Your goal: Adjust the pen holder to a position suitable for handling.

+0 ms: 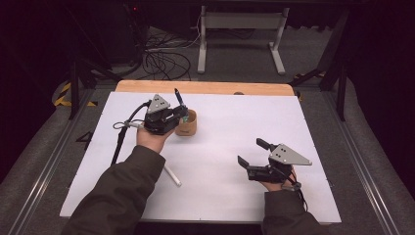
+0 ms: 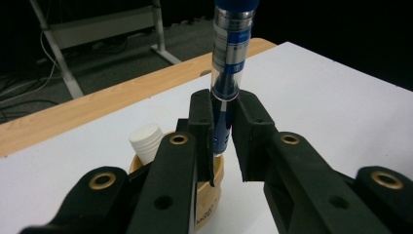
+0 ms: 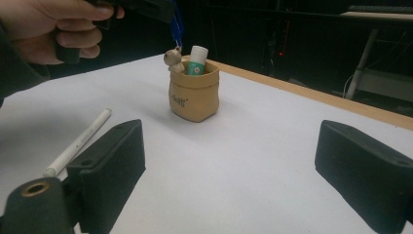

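A blue pen (image 2: 232, 53) stands upright with my left gripper (image 2: 224, 124) shut on its lower barrel. In the high view the left gripper (image 1: 181, 113) hangs over the left side of a small tan pot (image 1: 187, 124). The pen's tip (image 3: 178, 34) hovers just above the pot (image 3: 194, 95), close to a small bear figure (image 3: 172, 58) on its rim. A white-capped tube with a green label (image 3: 197, 62) stands inside the pot. My right gripper (image 1: 251, 152) rests low at the front right, open with nothing between its jaws, and faces the pot.
A white stick (image 1: 172, 175) lies on the white table sheet (image 1: 230, 112) beside the left forearm. A wooden strip (image 1: 205, 87) runs along the table's far edge. Beyond it are cables and a white stand on the floor.
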The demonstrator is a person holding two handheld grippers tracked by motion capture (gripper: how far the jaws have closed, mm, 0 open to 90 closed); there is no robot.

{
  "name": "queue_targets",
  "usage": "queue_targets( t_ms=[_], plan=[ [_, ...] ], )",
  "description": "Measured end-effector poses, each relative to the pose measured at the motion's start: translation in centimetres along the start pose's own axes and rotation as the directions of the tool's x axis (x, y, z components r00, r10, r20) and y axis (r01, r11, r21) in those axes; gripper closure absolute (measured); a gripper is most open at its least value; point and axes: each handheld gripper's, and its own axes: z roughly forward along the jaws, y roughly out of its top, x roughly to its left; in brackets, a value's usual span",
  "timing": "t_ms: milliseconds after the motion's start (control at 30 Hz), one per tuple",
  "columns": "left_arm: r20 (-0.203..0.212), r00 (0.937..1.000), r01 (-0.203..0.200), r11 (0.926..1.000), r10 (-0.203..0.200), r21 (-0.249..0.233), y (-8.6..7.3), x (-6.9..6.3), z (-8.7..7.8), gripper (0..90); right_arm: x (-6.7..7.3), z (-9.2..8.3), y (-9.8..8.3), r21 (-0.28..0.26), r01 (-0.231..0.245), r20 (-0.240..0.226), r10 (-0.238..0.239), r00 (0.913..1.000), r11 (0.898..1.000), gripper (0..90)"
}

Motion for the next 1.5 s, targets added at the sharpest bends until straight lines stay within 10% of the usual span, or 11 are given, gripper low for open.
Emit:
queue_targets(
  t_ms=[1500],
  plan=[
    [-0.073, 0.9972, 0.017, 0.9981, -0.013, 0.059, -1.5, 0.2, 4.6, 76.5, 0.1, 0.4, -0.3, 0.023, 0.006, -0.012, -0.006, 0.9999, 1.0, 12.4]
  ],
)
